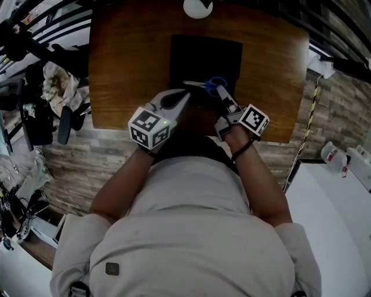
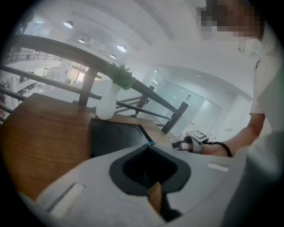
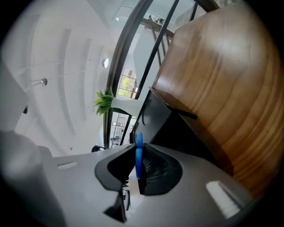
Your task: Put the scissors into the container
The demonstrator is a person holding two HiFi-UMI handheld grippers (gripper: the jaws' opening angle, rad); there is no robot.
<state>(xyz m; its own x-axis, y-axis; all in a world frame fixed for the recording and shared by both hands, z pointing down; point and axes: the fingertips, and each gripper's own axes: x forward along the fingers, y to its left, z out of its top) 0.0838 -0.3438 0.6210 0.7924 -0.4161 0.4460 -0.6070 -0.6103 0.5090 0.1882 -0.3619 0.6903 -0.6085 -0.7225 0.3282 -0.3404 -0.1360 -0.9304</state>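
Observation:
Scissors (image 1: 210, 86) with blue handles are held over the near edge of the black container (image 1: 191, 55), blades pointing left. My right gripper (image 1: 222, 93) is shut on them; in the right gripper view the blue handle (image 3: 139, 153) stands edge-on between the jaws of that gripper (image 3: 138, 148), with the container (image 3: 166, 122) just beyond. My left gripper (image 1: 186, 96) hovers just left of the scissors, tips together and nothing in them. In the left gripper view its jaws (image 2: 150, 145) meet above the container (image 2: 113, 135), and the right gripper (image 2: 184, 144) shows to the right.
The container lies on a brown wooden table (image 1: 127, 69). A white vase (image 1: 197, 7) with a green plant (image 2: 120, 75) stands at the table's far edge. Black railings (image 2: 53, 46) run behind it. Clutter (image 1: 55, 87) sits off the table's left side.

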